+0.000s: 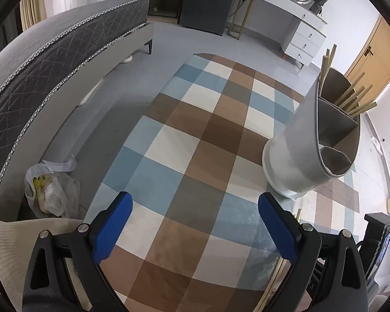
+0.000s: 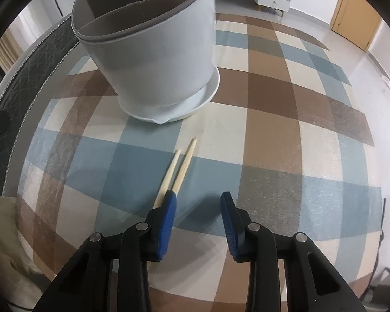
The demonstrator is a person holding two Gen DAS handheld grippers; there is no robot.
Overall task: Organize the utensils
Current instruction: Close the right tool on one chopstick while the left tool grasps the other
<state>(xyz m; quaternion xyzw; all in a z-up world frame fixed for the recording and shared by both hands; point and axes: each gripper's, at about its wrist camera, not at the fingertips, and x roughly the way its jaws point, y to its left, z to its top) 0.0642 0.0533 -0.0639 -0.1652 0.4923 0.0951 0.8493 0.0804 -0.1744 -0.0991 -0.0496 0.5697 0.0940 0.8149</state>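
Both grippers (image 1: 195,223) (image 2: 198,200) unclenched, empty, above checked rug (image 2: 273,104); bed (image 1: 52,57), dresser (image 1: 304,39) beyond.

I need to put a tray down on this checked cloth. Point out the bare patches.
Widest bare cloth lies right of the white holder and the two chopsticks. The left view shows another free stretch between the holder and the bed. It is crowded ahead of the right gripper, where the chopsticks lie below the holder's saucer.
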